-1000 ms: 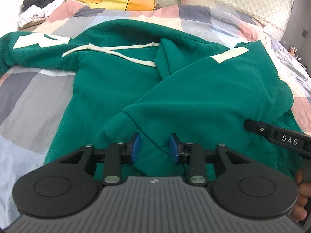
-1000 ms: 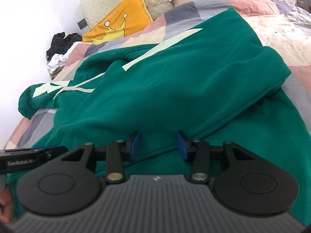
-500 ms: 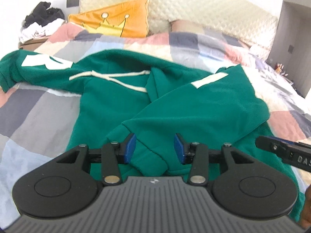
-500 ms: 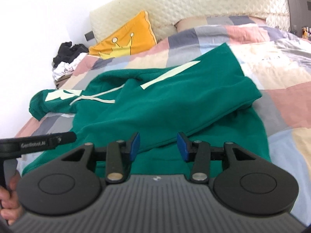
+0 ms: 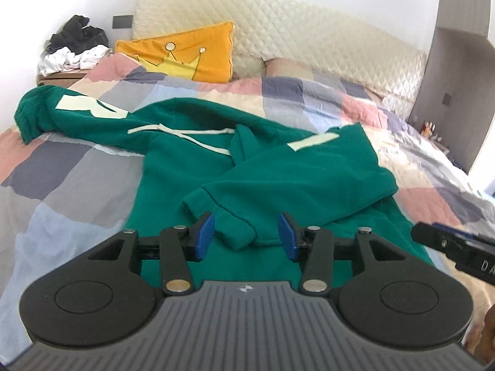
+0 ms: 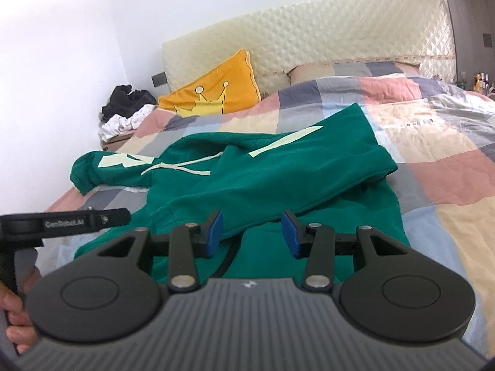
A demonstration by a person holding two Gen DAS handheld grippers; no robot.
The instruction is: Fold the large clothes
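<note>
Patchwork quilt (image 5: 77,185) spread wide ahead of both tongs. Green hoodie (image 5: 278,182) flat upon it, just beyond the blue pads, one sleeve folded across the chest, the other stretched away leftward. Orange crown cushion (image 5: 191,52) far ahead against the headboard. Left gripper (image 5: 246,239) opening, nothing clamped. Right gripper (image 6: 252,233) released, holding nothing.

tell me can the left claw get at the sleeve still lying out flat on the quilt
Probably yes. That sleeve lies out on the quilt with nothing on it, and the left claw, jaws opening and holding nothing, hangs over the hoodie with no obstacle between.
</note>
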